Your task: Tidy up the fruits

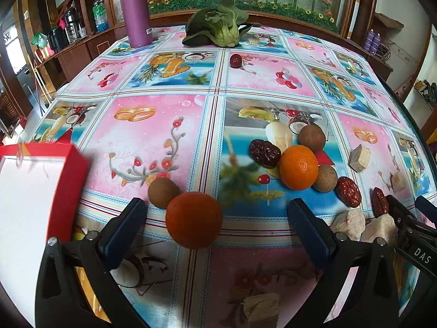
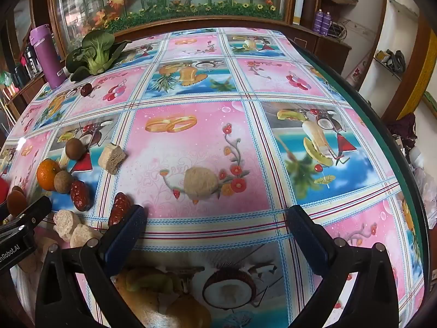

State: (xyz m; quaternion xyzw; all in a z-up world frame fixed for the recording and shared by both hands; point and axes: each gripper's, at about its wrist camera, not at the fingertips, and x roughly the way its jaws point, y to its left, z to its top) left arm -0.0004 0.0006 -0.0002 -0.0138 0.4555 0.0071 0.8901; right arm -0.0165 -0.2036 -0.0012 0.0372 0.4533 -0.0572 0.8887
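Item: round orange tangerine (image 1: pixel 194 220), between your left gripper (image 1: pixel 217 220)'s released fingers; centre, clench gently; right gripper (image 2: pixel 215 222) released, idle.

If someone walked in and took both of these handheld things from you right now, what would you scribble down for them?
Left tool: open, holding nothing, an orange lying between its fingers on the table.
Right tool: open, empty, over bare tablecloth, a red date beside its left finger.
Red box: at the left edge, looks empty as far as I can see.
Fruit: second orange, brown round fruits and dates clustered mid-table; one date sits far back near the greens.
Done: nothing sorted yet, it seems.
Left: probably grip the near orange, then gather the rest.
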